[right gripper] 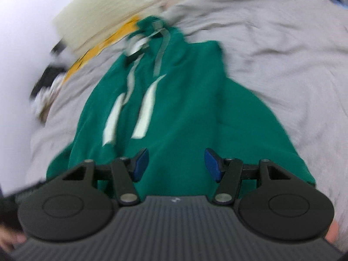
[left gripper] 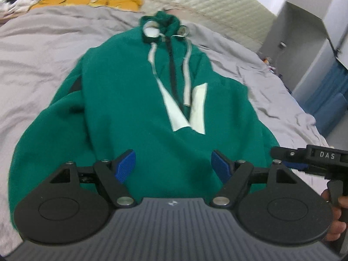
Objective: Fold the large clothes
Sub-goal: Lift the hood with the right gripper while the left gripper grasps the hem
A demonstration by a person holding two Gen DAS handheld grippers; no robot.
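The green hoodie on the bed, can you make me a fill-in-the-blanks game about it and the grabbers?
1. The hoodie lies spread out on a ____ bedsheet.
2. The left gripper and the right gripper both have their jaws ____, holding nothing.
3. The pads on the gripper fingers are coloured ____.
4. Beyond the hood, near the head of the bed, lies a ____ cloth.

Missing words: grey; open; blue; yellow
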